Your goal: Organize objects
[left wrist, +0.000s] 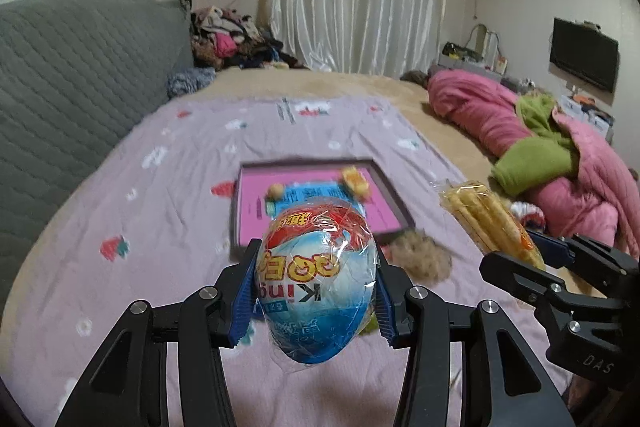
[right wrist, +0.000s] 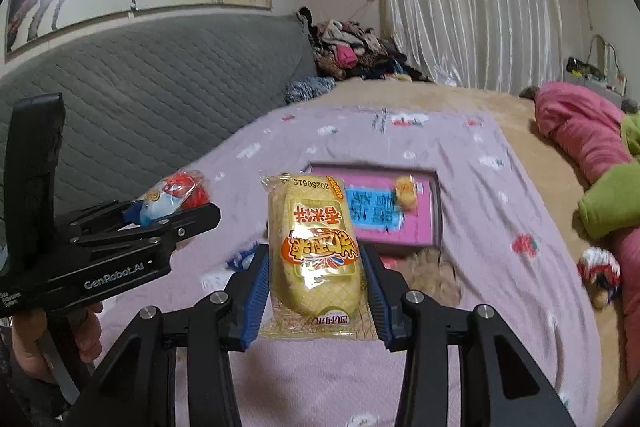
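Observation:
My left gripper (left wrist: 316, 291) is shut on a wrapped blue, white and red toy egg (left wrist: 316, 279), held above the bed; it also shows in the right wrist view (right wrist: 172, 199). My right gripper (right wrist: 316, 291) is shut on a yellow snack packet (right wrist: 314, 247), also seen at the right of the left wrist view (left wrist: 488, 219). Ahead lies a shallow box with a pink floor (left wrist: 384, 203) (right wrist: 424, 223), holding a blue packet (right wrist: 372, 211), a small yellow packet (left wrist: 356, 181) (right wrist: 406, 191) and a small round item (left wrist: 276, 191).
A lilac printed cloth (left wrist: 160, 227) covers the tan bed. A furry brown object (left wrist: 420, 259) (right wrist: 434, 275) lies at the box's near corner. A pink and green quilt (left wrist: 520, 131) is heaped on the right. A grey headboard (left wrist: 80, 67) stands left. A small colourful toy (right wrist: 600, 267) lies right.

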Demonstrator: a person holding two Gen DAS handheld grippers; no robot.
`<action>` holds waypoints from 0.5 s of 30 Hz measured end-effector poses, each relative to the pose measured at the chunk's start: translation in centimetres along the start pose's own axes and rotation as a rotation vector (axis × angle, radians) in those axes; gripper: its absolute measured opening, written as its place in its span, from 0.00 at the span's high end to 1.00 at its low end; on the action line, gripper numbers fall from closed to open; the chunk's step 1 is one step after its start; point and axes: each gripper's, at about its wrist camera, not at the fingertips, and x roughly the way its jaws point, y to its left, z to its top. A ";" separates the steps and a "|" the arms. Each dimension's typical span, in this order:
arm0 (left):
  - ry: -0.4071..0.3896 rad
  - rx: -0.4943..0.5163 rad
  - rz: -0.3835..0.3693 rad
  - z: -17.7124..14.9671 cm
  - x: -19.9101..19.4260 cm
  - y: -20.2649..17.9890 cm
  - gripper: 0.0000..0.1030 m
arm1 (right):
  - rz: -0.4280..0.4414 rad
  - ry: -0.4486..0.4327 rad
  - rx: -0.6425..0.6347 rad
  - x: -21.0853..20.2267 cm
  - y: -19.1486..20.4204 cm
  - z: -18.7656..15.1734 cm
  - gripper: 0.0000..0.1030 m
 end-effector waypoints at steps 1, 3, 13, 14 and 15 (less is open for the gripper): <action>-0.009 -0.010 -0.009 0.8 -0.3 0.2 0.50 | 0.004 -0.007 0.002 -0.1 0.0 0.5 0.57; -0.030 -0.009 -0.008 2.0 -0.6 0.2 0.50 | 0.027 -0.036 0.005 -0.6 0.2 2.1 0.57; -0.082 0.003 -0.008 6.6 -1.3 0.3 0.50 | 0.008 -0.087 -0.028 -0.9 1.0 6.4 0.57; -0.088 0.005 -0.003 6.9 -1.4 0.3 0.50 | 0.003 -0.090 -0.032 -0.8 1.1 6.7 0.57; -0.092 0.005 0.000 7.1 -1.4 0.3 0.50 | -0.005 -0.094 -0.038 -0.9 1.1 6.9 0.57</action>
